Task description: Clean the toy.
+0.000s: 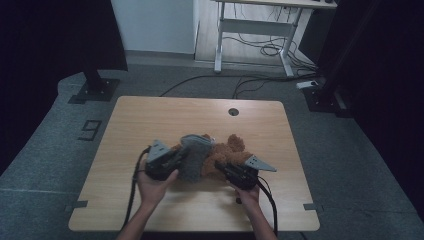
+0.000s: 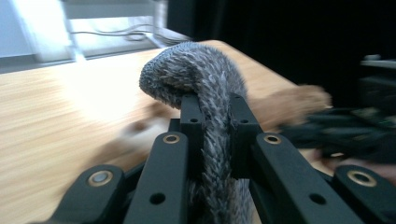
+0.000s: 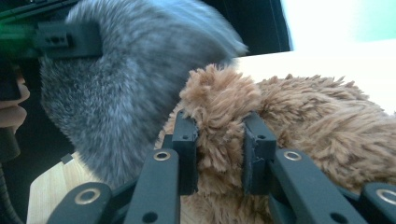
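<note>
A brown plush teddy bear [image 1: 231, 149] lies on the wooden table [image 1: 150, 120], partly wrapped in a grey fuzzy garment [image 1: 196, 156]. My left gripper [image 1: 176, 155] is shut on the grey garment [image 2: 205, 93], whose fabric is pinched between both jaws and bulges above them. My right gripper [image 1: 220, 167] is shut on a limb of the brown bear [image 3: 219, 116], fur squeezed between its jaws. In the right gripper view the grey garment [image 3: 126, 79] hangs just left of the bear, with the left gripper's jaw at the upper left. The bear [image 2: 289, 105] looks blurred behind the garment in the left gripper view.
A round cable hole [image 1: 233, 111] sits near the table's far edge. Beyond the table stand a white desk frame [image 1: 255, 30] with cables on the floor and dark stand bases [image 1: 95, 90] at the left and right.
</note>
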`<state>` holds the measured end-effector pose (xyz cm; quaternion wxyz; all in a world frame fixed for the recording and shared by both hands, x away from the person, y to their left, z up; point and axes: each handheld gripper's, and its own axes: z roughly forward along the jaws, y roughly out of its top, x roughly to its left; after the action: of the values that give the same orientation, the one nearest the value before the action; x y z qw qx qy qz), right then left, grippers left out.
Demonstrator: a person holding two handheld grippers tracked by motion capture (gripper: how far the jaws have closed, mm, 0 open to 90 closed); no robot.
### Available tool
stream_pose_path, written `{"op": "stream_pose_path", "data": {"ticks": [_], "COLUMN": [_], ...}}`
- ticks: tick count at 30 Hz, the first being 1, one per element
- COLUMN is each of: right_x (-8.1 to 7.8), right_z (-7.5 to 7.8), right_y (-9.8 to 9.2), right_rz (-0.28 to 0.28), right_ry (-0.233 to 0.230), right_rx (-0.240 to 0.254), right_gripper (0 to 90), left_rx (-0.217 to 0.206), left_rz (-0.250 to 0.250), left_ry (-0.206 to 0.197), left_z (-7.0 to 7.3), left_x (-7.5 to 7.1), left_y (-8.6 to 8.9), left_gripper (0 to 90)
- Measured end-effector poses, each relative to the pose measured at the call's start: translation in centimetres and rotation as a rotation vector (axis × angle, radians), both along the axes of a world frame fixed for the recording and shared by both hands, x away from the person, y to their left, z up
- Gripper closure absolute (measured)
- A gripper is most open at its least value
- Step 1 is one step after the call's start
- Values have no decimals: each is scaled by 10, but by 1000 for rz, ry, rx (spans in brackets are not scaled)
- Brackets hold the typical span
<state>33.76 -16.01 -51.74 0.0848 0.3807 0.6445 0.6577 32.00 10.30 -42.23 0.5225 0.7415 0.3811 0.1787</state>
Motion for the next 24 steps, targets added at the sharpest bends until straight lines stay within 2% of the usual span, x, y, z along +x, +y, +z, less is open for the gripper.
{"op": "stream_pose_path", "data": {"ticks": [2, 4, 5, 6, 7, 8, 10, 16, 19, 24], "right_x": [0, 0, 0, 0, 1, 2, 4, 1, 2, 2], "right_z": [0, 0, -1, -1, -3, -5, -6, -2, -2, -1], "right_y": [0, 0, 0, 0, -1, -3, -5, 0, -1, -2], "right_rz": [1, 0, 0, -7, -23, -20, -5, -2, 0, 0], "right_ry": [2, 4, 5, 9, 27, 37, 49, 24, 22, 20], "right_rx": [1, 4, 6, -2, -6, 10, 31, 16, 14, 13], "right_gripper": [715, 716, 720, 731, 733, 733, 732, 732, 732, 732], "left_rx": [-1, 12, 29, 43, 42, 30, 27, 45, 29, -3], "left_rz": [-30, -63, -68, -45, -43, -45, -42, 28, 61, 97], "left_ry": [20, 55, 55, 31, 25, 32, 42, 70, 92, 100], "left_z": [-5, -17, -24, -30, -31, -32, -32, -37, -46, -53], "left_x": [4, 7, 8, 7, 7, 8, 9, 10, 10, 8], "left_y": [-21, -45, -55, -63, -64, -63, -57, -24, -3, 29], "left_gripper": [794, 794, 794, 795, 795, 795, 796, 796, 796, 796]}}
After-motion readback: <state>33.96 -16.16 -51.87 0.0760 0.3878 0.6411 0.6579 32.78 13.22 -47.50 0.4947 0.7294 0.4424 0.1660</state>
